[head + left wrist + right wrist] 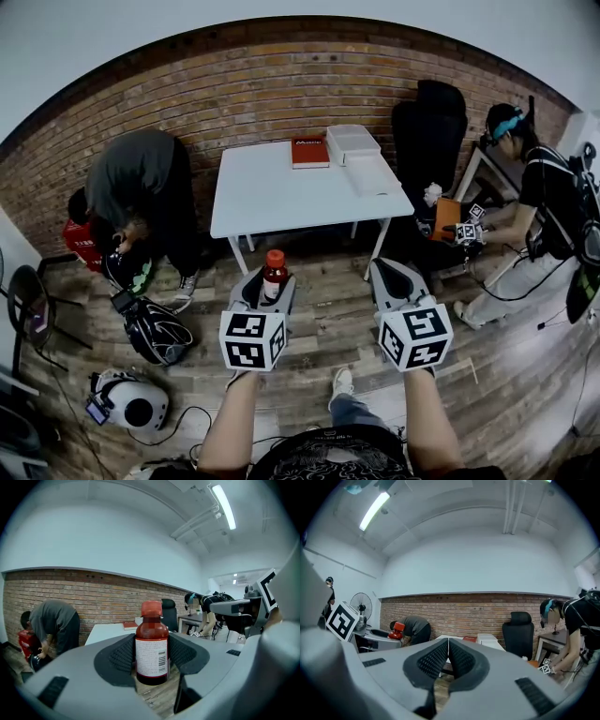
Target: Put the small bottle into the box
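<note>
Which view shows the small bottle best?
Left gripper view: the small bottle sits upright, gripped by the left gripper, label and red cap clear. Head view shows it small, from above. Right gripper view catches only its red top.

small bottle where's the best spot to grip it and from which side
The small bottle's labelled body, side-on: it stands upright, its straight round wall fits between the jaws, and the left claw holds it there, cap clear above.

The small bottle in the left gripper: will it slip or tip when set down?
The small bottle looks rigid; the left gripper with ribbed pads probably holds it firmly. Tall and narrow, it may tip once released.
</note>
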The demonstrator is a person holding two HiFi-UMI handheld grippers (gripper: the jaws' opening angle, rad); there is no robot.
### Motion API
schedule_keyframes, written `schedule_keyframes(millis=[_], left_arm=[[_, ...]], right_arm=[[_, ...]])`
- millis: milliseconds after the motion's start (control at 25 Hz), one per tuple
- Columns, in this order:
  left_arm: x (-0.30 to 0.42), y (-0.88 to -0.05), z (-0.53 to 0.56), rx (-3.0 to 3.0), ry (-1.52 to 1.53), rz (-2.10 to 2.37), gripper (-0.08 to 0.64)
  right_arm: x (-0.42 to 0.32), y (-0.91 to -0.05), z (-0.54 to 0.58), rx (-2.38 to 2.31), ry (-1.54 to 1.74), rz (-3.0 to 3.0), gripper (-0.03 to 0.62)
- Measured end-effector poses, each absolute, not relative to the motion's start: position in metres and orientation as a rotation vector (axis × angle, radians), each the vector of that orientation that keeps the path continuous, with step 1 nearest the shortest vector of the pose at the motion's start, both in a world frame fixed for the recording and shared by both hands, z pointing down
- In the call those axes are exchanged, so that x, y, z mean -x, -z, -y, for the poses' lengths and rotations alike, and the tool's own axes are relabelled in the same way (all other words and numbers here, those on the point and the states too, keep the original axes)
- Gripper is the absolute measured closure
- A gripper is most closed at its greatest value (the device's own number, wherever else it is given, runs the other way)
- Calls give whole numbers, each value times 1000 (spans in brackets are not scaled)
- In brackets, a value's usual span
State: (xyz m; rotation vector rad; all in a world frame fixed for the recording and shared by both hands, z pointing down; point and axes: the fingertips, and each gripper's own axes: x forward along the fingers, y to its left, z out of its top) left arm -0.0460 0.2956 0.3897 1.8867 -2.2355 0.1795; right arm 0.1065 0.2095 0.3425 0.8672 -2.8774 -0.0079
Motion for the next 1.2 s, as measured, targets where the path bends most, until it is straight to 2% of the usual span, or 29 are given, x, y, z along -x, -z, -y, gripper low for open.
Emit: schedule_keyframes(millis=[400,1200], left_arm=[[100,-400,-277,-1756,-201,2314,327],[186,-415,-153,-1559,-219,2379,327]], right_arm=[[-41,-356,-175,-709,-30,2925,571],[65,-376,-29,-485,-91,2946,571]])
